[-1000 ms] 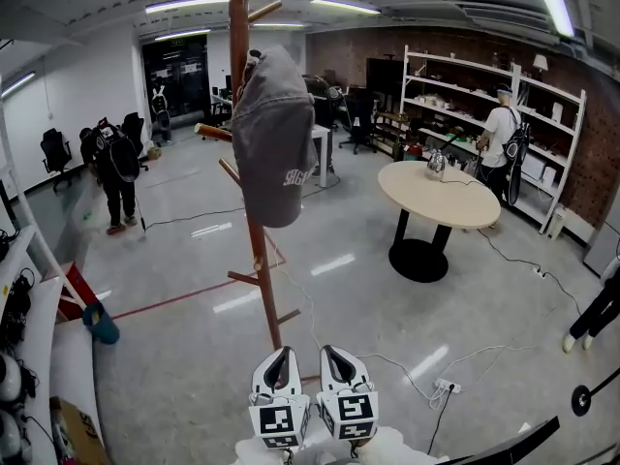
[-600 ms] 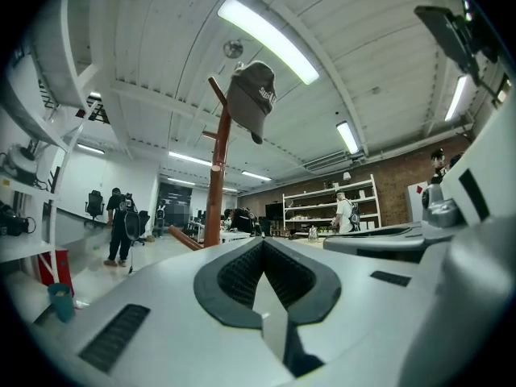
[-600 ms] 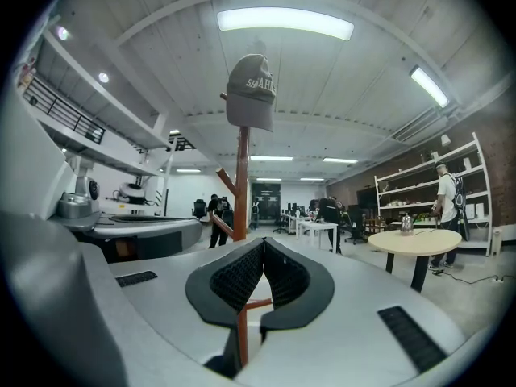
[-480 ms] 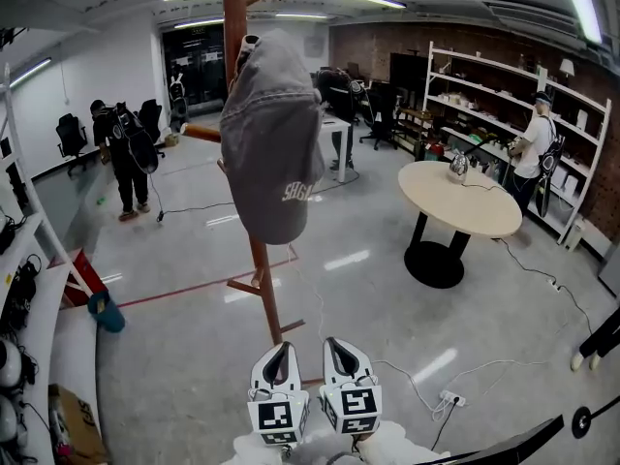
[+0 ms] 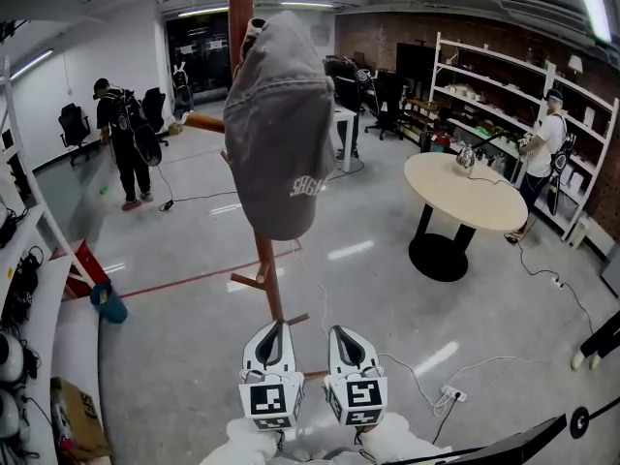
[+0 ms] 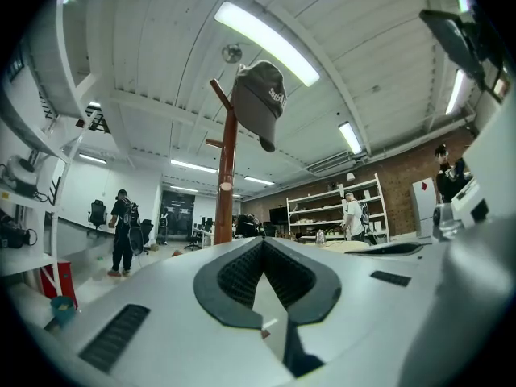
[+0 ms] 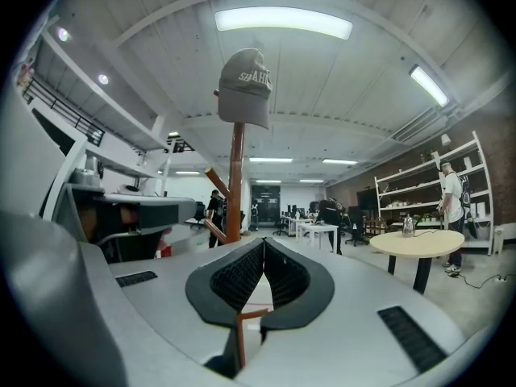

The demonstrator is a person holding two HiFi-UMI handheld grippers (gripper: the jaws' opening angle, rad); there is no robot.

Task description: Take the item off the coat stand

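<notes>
The grey cap [image 5: 276, 129] was hung high on the coat stand [image 5: 267, 274], not yet reached, so the left gripper [image 5: 271, 329] and right gripper [image 5: 342, 335] were held low, pinched together with nothing inside.

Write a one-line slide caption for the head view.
Grey cap hangs on a wooden coat stand; left gripper and right gripper sit below it, fingers shut and empty.

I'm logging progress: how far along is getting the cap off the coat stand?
Done: nothing; the cap hangs on the coat stand. In hand: the left gripper and right gripper sit low before it, fingers shut, empty. Left: reach up, grip the cap, lift it off.
</notes>
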